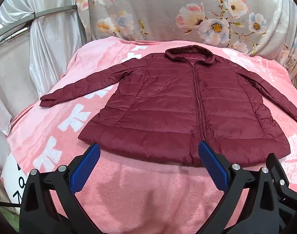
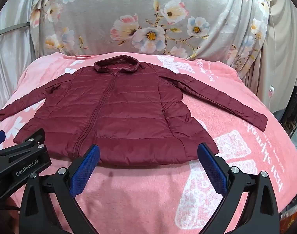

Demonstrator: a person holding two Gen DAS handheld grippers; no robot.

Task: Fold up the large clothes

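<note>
jacket (image 1: pixel 187 105): one, maroon, zipped, flat on blanket (image 1: pixel 128 185), both sleeves spread | blanket: one, pink | left gripper (image 1: pixel 148 152): jaws fully wide, empty, above jacket hem, not touching | right gripper (image 2: pixel 148 152): jaws fully wide, empty, near hem

One jacket (image 1: pixel 179 105) lies ahead of the tools — two sleeves, one collar, one zip. One pink blanket (image 1: pixel 148 195) lies under it, one floral sheet (image 1: pixel 168 9) hangs beyond. Two grippers — left (image 1: pixel 149 152), right (image 2: pixel 148 153) — two blue pads each.
</note>
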